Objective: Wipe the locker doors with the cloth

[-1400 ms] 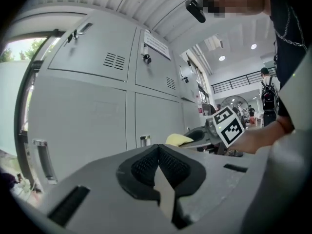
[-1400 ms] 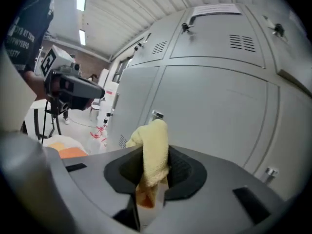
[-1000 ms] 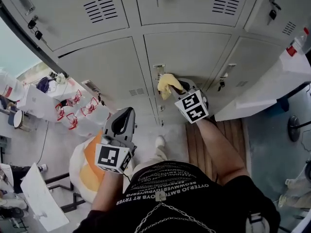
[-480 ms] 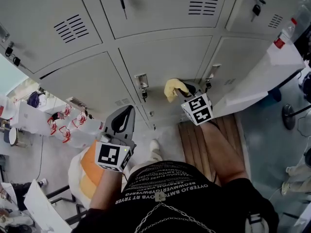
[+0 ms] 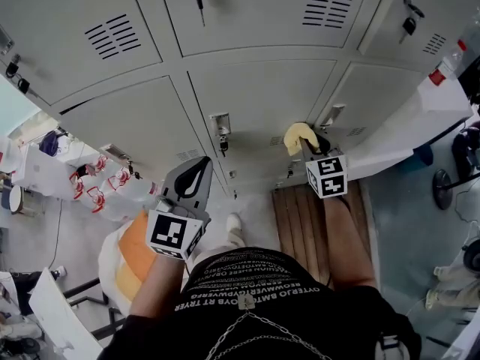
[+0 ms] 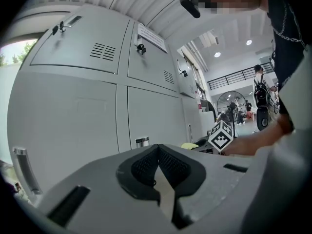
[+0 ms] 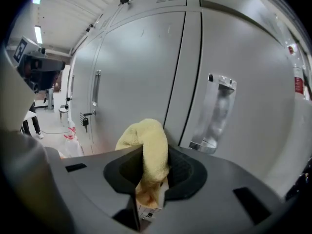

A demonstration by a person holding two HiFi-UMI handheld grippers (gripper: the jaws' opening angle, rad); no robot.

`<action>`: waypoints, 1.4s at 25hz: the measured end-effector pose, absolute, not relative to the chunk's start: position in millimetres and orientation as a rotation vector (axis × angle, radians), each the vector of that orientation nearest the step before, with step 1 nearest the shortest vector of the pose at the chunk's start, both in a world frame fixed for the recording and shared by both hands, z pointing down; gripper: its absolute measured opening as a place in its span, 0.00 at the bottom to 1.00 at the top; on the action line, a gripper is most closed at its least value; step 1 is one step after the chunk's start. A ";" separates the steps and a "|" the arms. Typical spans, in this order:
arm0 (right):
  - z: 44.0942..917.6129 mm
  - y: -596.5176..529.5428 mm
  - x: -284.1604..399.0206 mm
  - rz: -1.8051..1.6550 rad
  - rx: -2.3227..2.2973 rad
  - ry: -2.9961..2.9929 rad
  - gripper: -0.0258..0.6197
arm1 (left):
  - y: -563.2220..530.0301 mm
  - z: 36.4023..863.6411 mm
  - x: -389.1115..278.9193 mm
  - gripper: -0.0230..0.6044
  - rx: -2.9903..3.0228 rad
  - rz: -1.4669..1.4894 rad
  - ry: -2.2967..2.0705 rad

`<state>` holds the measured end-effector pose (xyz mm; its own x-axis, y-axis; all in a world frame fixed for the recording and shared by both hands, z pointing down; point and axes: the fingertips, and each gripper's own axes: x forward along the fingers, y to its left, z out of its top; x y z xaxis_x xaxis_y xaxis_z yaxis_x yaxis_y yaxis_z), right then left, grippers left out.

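Judging by the pose, the wiping step is in hand. The right claw (image 5: 310, 144) is clamped on the cloth (image 5: 298, 136) and holds it up to the lower middle locker door (image 5: 255, 96), near its right edge and just beside the neighbouring door's latch plate (image 5: 334, 115). Whether the cloth touches the metal cannot be told. The next move likely calls for pressing it flat and sweeping across the panel. The cloth is pale yellow and soft, bunched into a hump above the claw. The left claw (image 5: 193, 172) hangs closed and empty, well apart.
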<state>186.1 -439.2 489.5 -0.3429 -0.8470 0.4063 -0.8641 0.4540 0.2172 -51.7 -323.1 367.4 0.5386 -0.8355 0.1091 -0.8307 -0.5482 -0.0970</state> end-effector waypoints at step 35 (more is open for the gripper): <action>574.1 -428.3 53.2 0.105 0.982 -2.322 0.18 | -315.3 379.7 -73.4 0.05 -2.684 -0.232 1.606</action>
<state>53.2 -428.3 574.1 -0.5398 -0.6257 0.5631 -0.6742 0.7219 0.1560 -73.4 -315.3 379.7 0.4648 -0.8767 0.1239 -0.8760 -0.4757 -0.0801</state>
